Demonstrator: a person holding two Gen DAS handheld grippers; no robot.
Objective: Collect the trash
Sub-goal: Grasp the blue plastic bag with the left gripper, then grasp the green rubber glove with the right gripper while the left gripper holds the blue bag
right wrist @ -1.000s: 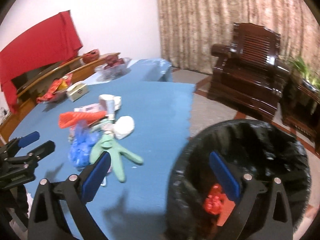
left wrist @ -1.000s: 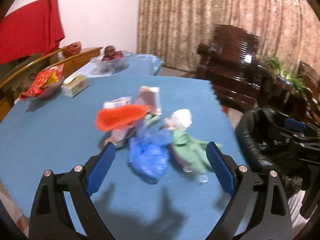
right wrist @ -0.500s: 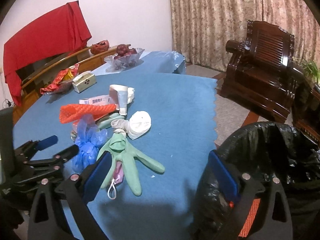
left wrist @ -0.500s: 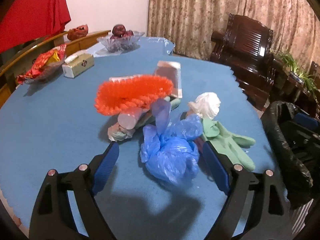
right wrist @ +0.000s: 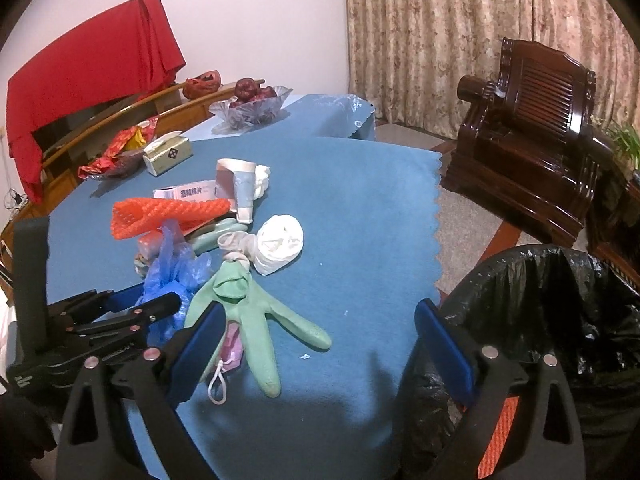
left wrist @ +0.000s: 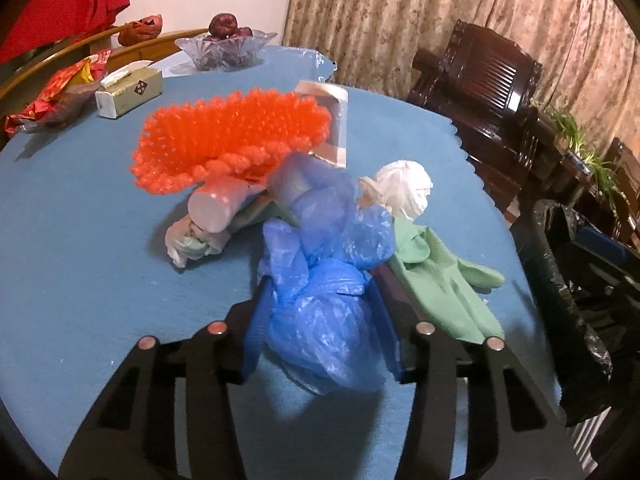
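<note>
Room: pale wall, patterned curtains (right wrist: 452,40), dark wooden armchair (right wrist: 532,128), red cloth (right wrist: 88,72) hung at the left.
Surface: table under a blue tablecloth (right wrist: 360,208) with a scalloped edge.
Trash heap: mid-table, items touching or overlapping.
Blue plastic bag (left wrist: 328,280): crumpled, nearest item in the left wrist view, lying on the cloth.
Orange foam net (left wrist: 232,140): on top of the heap, behind the bag.
Green glove (right wrist: 248,312): flat on the cloth, fingers splayed, just right of the bag.
White wad (right wrist: 280,244): touching the glove's cuff end.
Face mask (right wrist: 228,356): pinkish, partly under the glove, its ear loop showing.
Bin (right wrist: 560,320): black-lined, off the table's right edge, red and orange scraps inside.
Left gripper (left wrist: 324,320): jaws closing, bag between them, blue pads at its two sides and pressing into the plastic.
Right gripper (right wrist: 320,340): jaws wide apart, nothing between them, hanging over the table edge beside the bin.
Background goods: tissue box (right wrist: 168,156), glass fruit bowl (right wrist: 252,104), red snack wrappers (right wrist: 116,152), all well apart from the heap.
</note>
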